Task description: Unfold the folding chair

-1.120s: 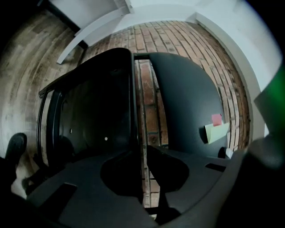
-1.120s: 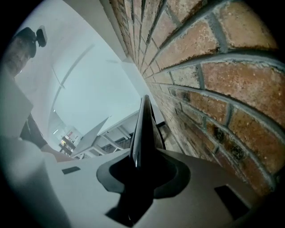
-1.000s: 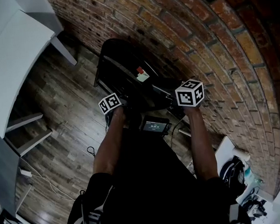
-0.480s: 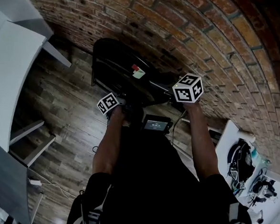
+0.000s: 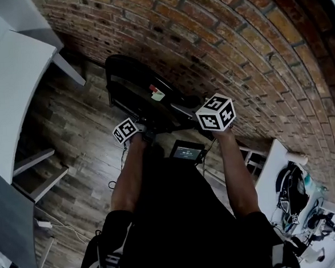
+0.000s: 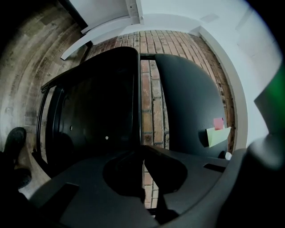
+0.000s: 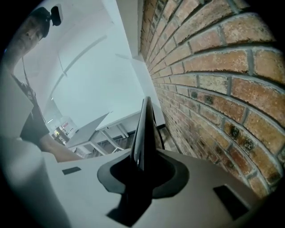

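The black folding chair (image 5: 131, 84) stands by the brick wall, with a green and a red sticky note (image 5: 157, 94) on its backrest (image 6: 191, 102). My left gripper (image 5: 145, 131) is at the chair's near left. In the left gripper view its jaws (image 6: 141, 151) are shut on the edge of the seat panel (image 6: 93, 116). My right gripper (image 5: 199, 112) is at the chair's right side. Its jaws (image 7: 141, 165) have just been closing and are now shut on a thin black chair edge (image 7: 143, 129) that runs up between them.
The brick wall (image 5: 236, 51) stands close behind and to the right of the chair. A white table (image 5: 10, 96) and its legs are at the left. A cable (image 5: 111, 183) lies on the wood floor. A small screen (image 5: 186, 152) sits below the grippers, and bags (image 5: 291, 190) lie at the lower right.
In the head view both grippers and the chair have shifted a little to the left. The left marker cube has also dropped slightly.
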A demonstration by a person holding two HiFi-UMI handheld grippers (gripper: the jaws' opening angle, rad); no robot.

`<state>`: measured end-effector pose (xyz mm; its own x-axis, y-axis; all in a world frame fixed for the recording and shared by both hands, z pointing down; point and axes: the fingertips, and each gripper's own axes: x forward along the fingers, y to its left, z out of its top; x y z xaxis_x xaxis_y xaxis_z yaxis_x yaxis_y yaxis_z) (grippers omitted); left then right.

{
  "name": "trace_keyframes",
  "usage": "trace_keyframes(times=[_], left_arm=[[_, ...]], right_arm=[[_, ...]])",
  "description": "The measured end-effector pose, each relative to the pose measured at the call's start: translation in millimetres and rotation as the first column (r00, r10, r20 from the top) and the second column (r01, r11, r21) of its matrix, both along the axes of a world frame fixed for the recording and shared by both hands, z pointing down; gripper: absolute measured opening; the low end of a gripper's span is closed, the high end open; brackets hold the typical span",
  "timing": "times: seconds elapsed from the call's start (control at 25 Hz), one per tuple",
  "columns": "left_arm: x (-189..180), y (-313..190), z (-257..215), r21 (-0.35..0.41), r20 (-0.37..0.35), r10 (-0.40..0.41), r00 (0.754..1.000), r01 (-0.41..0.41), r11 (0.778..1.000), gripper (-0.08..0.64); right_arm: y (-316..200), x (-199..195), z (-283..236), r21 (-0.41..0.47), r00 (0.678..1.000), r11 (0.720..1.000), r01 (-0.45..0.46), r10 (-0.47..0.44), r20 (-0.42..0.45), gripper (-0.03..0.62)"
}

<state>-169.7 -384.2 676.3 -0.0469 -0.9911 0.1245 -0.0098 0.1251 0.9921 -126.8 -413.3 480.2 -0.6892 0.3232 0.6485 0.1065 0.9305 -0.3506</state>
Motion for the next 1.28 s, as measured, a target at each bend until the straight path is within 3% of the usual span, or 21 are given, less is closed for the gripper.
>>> trace_keyframes(times=[0.12,0.36,0.68,1.04,1.28], left_arm=[[-2,13,0,-0.004,0.019,-0.008,1.0,0.008,1.0,0.031],[27,42,-3,-0.025,0.024,-0.03,0.999,0.03,0.999,0.032],[74,101,7,-0.07,0.0,0.04,0.999,-0.04,0.997,0.031],[81,119,12,-0.025,-0.042,0.078,0.996,-0.079,0.997,0.031],[81,131,7,0.054,-0.136,0.142,0.98,-0.136,0.989,0.031]], right_arm=[[16,1,0,0.0,1.0,1.0,0.001,-0.001,0.021,0.087],[49,33,-6,0.018,0.999,1.0,0.016,-0.017,0.04,0.087],[98,75,3,-0.056,0.999,0.998,-0.017,0.02,0.041,0.091],[118,82,7,-0.054,0.997,0.997,-0.058,0.061,0.043,0.094],[132,82,5,-0.037,0.995,0.995,-0.091,0.093,0.045,0.092]])
